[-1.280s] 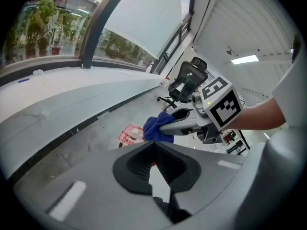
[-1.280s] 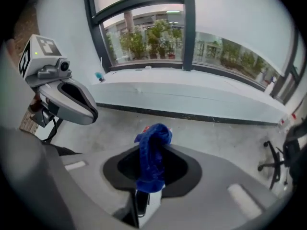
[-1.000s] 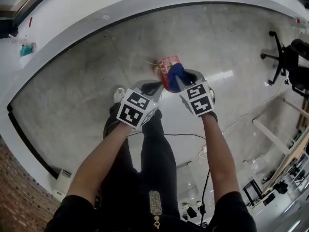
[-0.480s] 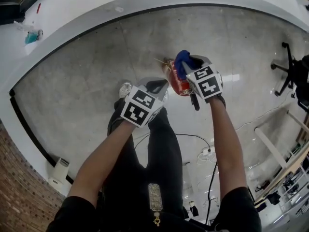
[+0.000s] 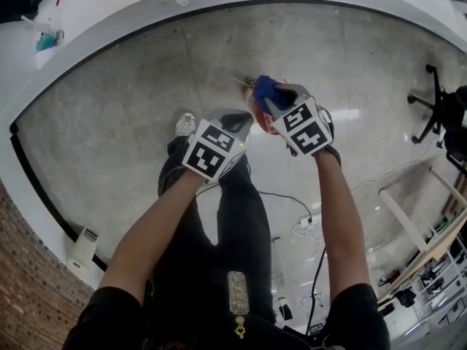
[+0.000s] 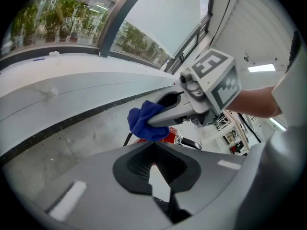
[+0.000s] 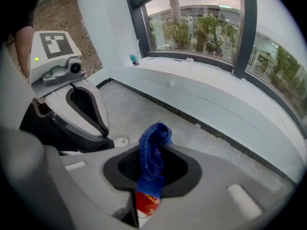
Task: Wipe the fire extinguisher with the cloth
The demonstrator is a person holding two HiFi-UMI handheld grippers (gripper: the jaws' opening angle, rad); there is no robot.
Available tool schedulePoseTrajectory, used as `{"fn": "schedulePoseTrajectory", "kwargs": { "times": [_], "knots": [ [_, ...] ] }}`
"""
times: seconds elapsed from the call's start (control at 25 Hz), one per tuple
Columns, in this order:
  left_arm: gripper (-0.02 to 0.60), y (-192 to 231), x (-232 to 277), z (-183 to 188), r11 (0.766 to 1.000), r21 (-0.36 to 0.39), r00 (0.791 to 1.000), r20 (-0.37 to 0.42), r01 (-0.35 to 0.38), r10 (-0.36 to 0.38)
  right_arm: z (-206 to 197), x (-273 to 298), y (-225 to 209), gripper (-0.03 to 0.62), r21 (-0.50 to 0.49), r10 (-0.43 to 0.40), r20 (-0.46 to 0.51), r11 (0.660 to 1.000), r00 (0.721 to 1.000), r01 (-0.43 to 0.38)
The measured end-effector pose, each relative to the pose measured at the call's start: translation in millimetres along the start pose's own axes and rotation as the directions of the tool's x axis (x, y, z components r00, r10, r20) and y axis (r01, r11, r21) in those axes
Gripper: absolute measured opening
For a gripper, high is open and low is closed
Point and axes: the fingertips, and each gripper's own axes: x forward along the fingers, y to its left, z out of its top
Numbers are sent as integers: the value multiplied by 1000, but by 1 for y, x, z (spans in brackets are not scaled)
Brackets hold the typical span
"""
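Observation:
A red fire extinguisher stands on the concrete floor in front of the person, mostly hidden by the grippers in the head view. My right gripper is shut on a blue cloth, which hangs over the extinguisher's top. In the right gripper view the cloth bunches up between the jaws with the red body just beneath. My left gripper is shut, close beside the extinguisher on its left with nothing seen between its jaws. The left gripper view has the cloth and the red body right ahead.
A curved white window ledge with a black skirting runs round the far side. A shoe and the person's legs are next to the extinguisher. Cables lie on the floor behind, and an office chair stands at the right.
My right gripper carried the cloth from the extinguisher's near right side up over its top and rolled. The left gripper stayed put beside it.

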Motion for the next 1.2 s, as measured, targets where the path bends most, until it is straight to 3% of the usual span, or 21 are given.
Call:
{"fn": "schedulePoseTrajectory", "kwargs": {
  "times": [0.52, 0.68, 0.8, 0.96, 1.08, 1.2],
  "knots": [
    [8, -6, 24, -3, 999, 36, 999, -38, 20, -18, -61, -61, 48, 69, 87, 31, 28, 996, 999, -34],
    [9, 5, 43, 2, 1000, 26, 999, -52, 1, 0, -70, -84, 42, 66, 172, -20, 96, 985, 995, 3],
    [148, 8, 55, 2, 999, -26, 997, -77, 22, -24, -68, -99, 37, 64, 225, -60, 150, 974, 987, 25],
    [260, 12, 68, 9, 991, -128, 997, -57, 51, -59, -75, -115, 29, 64, 271, -98, 182, 962, 978, 46],
    [299, 10, 78, 14, 977, -193, 994, -44, 90, -100, -87, -125, 23, 64, 309, -126, 185, 949, 975, 64],
    [311, 13, 88, 13, 972, -219, 993, -61, 81, -96, -98, -132, 17, 64, 346, -147, 186, 935, 972, 75]
  ]
}}
